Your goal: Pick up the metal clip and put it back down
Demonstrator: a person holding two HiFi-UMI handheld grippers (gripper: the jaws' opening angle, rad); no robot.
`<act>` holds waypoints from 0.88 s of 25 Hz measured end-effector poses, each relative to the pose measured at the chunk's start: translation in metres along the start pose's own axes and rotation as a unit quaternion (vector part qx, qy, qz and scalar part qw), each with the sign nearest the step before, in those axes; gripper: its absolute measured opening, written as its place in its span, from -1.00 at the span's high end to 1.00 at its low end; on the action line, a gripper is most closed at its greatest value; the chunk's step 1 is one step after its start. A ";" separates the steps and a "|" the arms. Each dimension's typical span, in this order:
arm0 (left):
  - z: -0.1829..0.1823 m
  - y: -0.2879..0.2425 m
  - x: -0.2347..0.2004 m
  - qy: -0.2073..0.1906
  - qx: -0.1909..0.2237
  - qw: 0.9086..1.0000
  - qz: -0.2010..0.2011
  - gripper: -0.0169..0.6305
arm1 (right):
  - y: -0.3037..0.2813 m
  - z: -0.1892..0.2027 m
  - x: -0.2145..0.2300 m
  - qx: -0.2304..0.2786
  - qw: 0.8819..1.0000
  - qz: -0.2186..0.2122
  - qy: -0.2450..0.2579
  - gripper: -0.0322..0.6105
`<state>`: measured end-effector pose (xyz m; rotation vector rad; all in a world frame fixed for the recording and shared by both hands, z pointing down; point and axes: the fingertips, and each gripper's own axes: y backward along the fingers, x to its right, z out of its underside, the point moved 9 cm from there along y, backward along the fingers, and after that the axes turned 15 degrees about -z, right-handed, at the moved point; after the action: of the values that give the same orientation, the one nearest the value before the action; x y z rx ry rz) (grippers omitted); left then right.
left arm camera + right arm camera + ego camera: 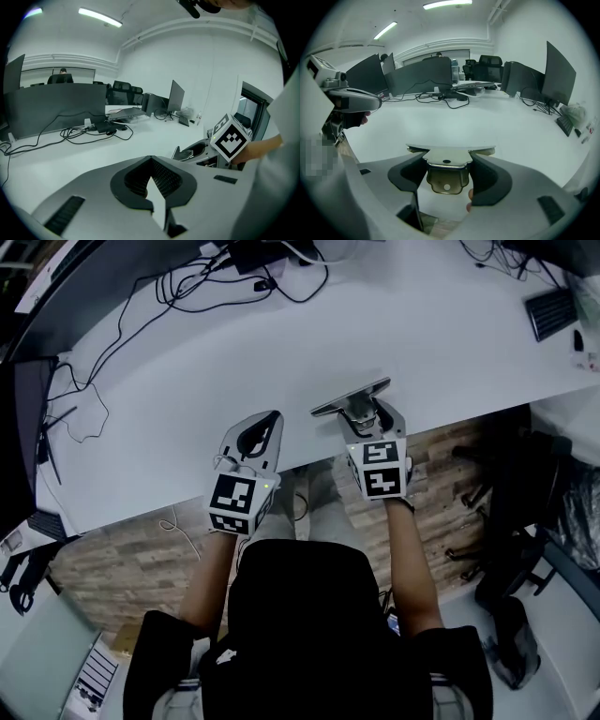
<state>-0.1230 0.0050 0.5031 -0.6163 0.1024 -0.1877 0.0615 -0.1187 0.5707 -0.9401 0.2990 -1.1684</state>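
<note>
Looking down on a big white desk (281, 343), front edge curving over a wood-look floor (122, 563). Dark chair (525, 521) parked off to the right, well apart from the hands. Row of dark monitors (424, 75) along the far side, seen from the right gripper view. Tangle of black cables (187, 287) sprawled over the far left of the desk, keyboard (551, 313) way out at the far right corner. All of that well apart from the working spot, so just bare white desk ahead of both tools.

Left gripper (151, 161) poking in over the front edge, just beside the right one, tips pressed together around an empty hollow. Right gripper (449, 164) a bit further in, clenched on the clip (446, 180). Pads squeezing its narrow handle end from both sides, wide flat plate sticking out past the tips and lying crosswise. Small hole in the handle facing the camera. Can't tell whether the clip touches the desk or sits just above it near the front edge. Bit of a finger (468, 199) peeking in beside the right pad.
</note>
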 end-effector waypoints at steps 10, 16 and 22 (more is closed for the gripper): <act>0.014 -0.009 0.004 0.009 -0.019 1.000 0.004 0.92 | -0.024 0.003 0.011 -0.011 1.000 -0.003 -0.005 -0.04; 0.019 -0.015 0.008 0.011 -0.025 1.000 0.004 0.92 | -0.034 0.004 0.017 -0.009 1.000 -0.004 0.003 -0.04; 0.023 -0.018 0.009 0.014 -0.027 1.000 0.000 0.92 | -0.041 0.002 0.025 -0.011 1.000 0.000 0.013 -0.04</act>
<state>-0.1136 0.0014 0.5318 -0.6667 0.1348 -0.1950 0.0463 -0.1425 0.6091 -0.9440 0.3333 -1.1797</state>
